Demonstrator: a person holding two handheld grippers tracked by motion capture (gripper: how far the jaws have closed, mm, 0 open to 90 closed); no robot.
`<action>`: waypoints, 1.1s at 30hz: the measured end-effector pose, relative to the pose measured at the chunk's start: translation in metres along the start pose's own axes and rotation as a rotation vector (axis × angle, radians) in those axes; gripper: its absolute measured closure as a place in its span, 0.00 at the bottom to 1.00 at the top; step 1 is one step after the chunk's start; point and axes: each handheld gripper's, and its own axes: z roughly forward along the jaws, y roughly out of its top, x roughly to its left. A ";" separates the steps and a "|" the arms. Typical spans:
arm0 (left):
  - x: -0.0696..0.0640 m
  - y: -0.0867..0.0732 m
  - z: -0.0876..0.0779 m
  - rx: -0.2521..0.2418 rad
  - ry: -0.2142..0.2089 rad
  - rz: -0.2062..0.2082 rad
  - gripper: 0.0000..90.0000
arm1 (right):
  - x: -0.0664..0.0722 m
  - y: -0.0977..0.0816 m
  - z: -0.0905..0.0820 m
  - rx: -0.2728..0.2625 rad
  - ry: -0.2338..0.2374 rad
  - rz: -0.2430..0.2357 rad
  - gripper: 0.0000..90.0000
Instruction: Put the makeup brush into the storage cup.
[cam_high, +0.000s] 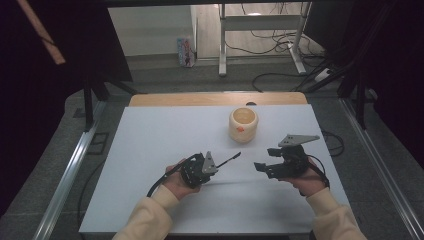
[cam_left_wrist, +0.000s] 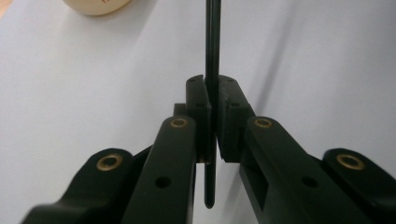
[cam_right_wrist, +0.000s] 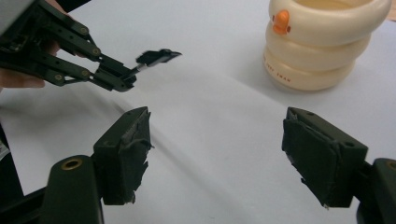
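Two hand-held grippers are working low over the tabletop (cam_high: 150, 150), and I am watching them from the person's side outward. Nearest, the left hand-held gripper (cam_high: 212, 166) is sitting with its jaws together, clamped on a thin black tool (cam_left_wrist: 212, 56), a slim rod that is passing straight up between the pads and ending in a small flat head pointing toward the middle of the tabletop. I am judging that tool to be light and stiff, smooth along the shaft and so liable to swivel in the grip; taking it low on the shaft, close to where the pads are already pressing, seems the safest hold. The right hand-held gripper (cam_high: 263, 165) is hovering just beside it with its jaws well apart and nothing between them, the worn pads facing each other over bare surface.

Farther out, well apart from both grippers, a cream cup (cam_high: 243, 124) shaped like stacked rings with a small orange duck bill on its side is standing upright with its mouth open. I am reading it as light, hard plastic, smooth and rounded, easy to tip if nudged near the rim; the ring grooves would give the jaws a seat.

The tabletop itself is a pale, matte sheet, with a wooden edge (cam_high: 215, 98) showing at the far side. Beyond that, a grey floor is carrying loose cables (cam_high: 272, 40) and the white legs of a desk frame (cam_high: 222, 45), and dark curtains are closing in both sides.
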 end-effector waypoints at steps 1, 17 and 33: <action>0.000 -0.001 0.000 0.000 0.001 -0.003 0.95 | 0.000 -0.002 0.001 0.002 0.000 0.007 0.26; 0.000 -0.008 -0.009 -0.037 0.007 -0.046 0.95 | 0.009 -0.023 0.009 -0.057 -0.007 0.050 0.27; 0.003 -0.011 -0.011 -0.049 0.014 -0.074 0.95 | 0.007 -0.030 0.013 -0.055 -0.014 0.069 0.27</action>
